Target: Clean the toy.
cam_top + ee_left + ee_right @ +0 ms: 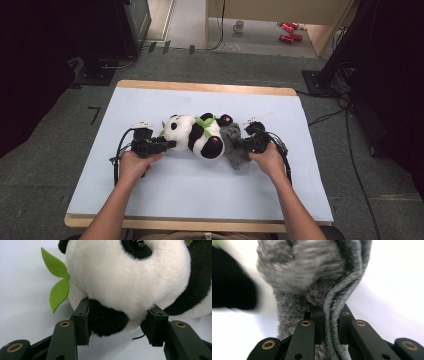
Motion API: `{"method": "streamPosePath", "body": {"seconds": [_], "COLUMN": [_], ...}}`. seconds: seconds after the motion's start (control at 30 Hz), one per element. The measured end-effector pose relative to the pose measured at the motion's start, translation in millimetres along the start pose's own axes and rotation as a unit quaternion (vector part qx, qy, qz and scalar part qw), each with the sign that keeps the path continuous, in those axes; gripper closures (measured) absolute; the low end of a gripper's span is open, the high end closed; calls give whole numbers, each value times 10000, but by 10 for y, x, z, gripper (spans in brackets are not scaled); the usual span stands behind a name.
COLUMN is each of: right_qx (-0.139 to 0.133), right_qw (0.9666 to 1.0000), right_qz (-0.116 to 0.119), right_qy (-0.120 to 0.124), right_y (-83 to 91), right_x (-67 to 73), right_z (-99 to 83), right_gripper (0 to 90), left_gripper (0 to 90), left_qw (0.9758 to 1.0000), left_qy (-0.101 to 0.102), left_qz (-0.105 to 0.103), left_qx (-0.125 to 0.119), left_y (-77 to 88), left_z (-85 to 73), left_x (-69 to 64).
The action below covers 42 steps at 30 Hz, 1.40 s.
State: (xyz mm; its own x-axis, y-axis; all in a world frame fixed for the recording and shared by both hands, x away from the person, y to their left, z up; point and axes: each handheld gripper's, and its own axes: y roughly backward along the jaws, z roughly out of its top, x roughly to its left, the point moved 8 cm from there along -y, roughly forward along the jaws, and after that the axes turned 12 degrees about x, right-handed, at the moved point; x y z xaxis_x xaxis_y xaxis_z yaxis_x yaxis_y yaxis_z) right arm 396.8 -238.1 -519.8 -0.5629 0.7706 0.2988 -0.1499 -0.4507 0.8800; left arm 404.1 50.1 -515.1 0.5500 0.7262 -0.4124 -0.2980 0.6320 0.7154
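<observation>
The toy panda (196,134) lies on its side near the middle of the white table cover (150,185), head to the left, feet to the right. Just beside its feet, on the right, lies a grey fuzzy cloth (233,144), bunched up and touching the panda's lower end. It looks like a small garment or wrap for the toy, though its exact form is hard to tell.

Judging by how things lie, the work is at an early stage: the cloth is gripped at its hemmed edge and brought up to the panda's feet, but none of it is over the toy yet. Pulling it on or around the body is what is left.

The left gripper (167,145) points right, level with the table, and its jaws are clamped on the panda's head at the black ear (107,321), steadying it. The right gripper (250,142) points left and away from the person, its jaws pressed together on the folded edge of the cloth (335,322). Both forearms come in from the near edge, angled inward.
</observation>
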Motion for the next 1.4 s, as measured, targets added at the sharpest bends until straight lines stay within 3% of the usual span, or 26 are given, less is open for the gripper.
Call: {"method": "streamPosePath", "body": {"seconds": [0.1,0.4,0.6,0.7,0.87,1.07,1.2,1.4], "right_qx": [-78,-685,-1447,-1661,-1638,-1457,-1249,-983], "right_qw": [9995,9969,9879,9844,9844,9871,9898,9922], "right_qz": [244,372,547,563,548,434,351,425], "right_qy": [-173,-102,67,135,324,492,593,631], "right_y": [96,489,824,899,844,687,519,279], "right_x": [-43,50,171,222,316,416,490,508], "right_z": [-35,84,298,412,558,691,739,740], "right_gripper": [809,808,804,804,804,797,794,794], "left_gripper": [482,484,480,480,484,500,505,506], "left_qw": [10000,9999,9995,9990,9984,9968,9965,9964], "left_qy": [55,-52,-173,-193,-267,-370,-379,-375], "left_qz": [-55,8,196,286,362,670,712,733], "left_qx": [-28,-89,-179,-269,-327,-241,-220,-189], "left_y": [-5,-21,-21,-19,-27,-8,-6,-12], "left_z": [24,31,-32,-59,-112,-139,-161,-178], "left_x": [0,-11,-44,-68,-71,-111,-116,-120]}}
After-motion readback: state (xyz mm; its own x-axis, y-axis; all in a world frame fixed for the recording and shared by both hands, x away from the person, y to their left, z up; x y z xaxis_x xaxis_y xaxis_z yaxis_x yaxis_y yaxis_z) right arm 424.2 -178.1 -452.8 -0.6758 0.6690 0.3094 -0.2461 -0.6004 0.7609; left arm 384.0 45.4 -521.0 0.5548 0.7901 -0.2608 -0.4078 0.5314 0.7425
